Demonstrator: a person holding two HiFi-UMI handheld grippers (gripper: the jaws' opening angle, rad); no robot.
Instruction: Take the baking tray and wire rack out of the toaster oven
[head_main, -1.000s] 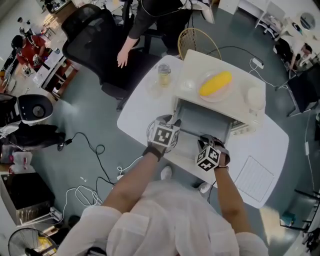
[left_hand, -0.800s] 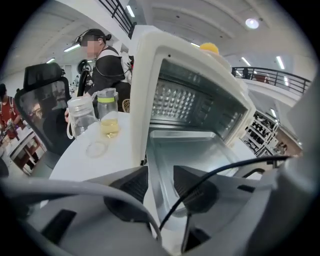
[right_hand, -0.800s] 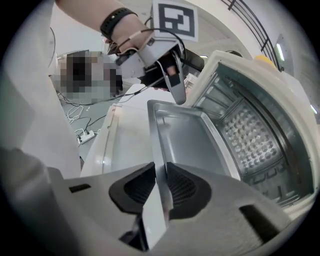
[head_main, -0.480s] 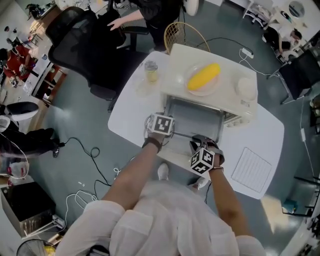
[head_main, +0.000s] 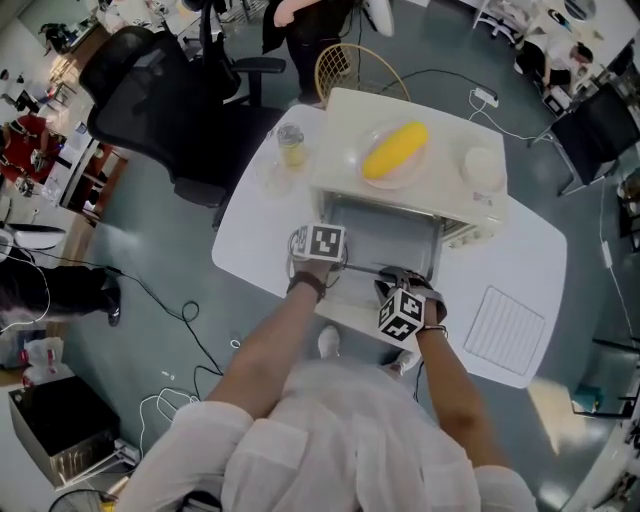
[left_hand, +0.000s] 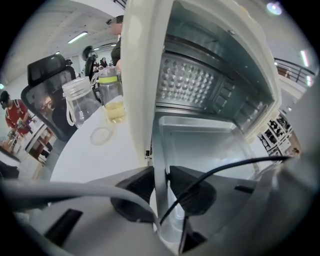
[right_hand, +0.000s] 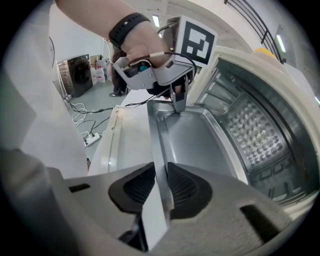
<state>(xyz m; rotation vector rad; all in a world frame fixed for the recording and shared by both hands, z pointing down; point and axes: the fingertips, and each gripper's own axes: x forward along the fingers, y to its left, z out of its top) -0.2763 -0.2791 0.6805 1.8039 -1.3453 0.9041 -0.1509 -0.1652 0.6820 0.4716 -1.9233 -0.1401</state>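
The white toaster oven (head_main: 340, 125) stands open on the white table, its door (head_main: 352, 312) folded down toward me. The metal baking tray (head_main: 388, 238) lies in the oven mouth, its front rim toward me. My left gripper (head_main: 338, 266) is at the rim's left end; its jaws have just been closing and the pads (left_hand: 137, 187) now press on the tray (left_hand: 200, 145) edge. At the rim's right end, my right gripper (head_main: 400, 282) is shut on the tray (right_hand: 192, 140). The right gripper view also shows the left gripper (right_hand: 177, 102). The wire rack (head_main: 505, 328) lies flat on the table to the right.
On the oven top sit a plate with a yellow corn cob (head_main: 395, 150) and a white bowl (head_main: 482, 168). A jar of yellow liquid (head_main: 290, 145) and a clear lidded cup (left_hand: 80, 102) stand left of the oven. A black office chair (head_main: 150, 90) is beyond the table.
The left gripper has come down onto the tray's front rim and its jaws have closed on it. The right gripper has stayed on the rim.
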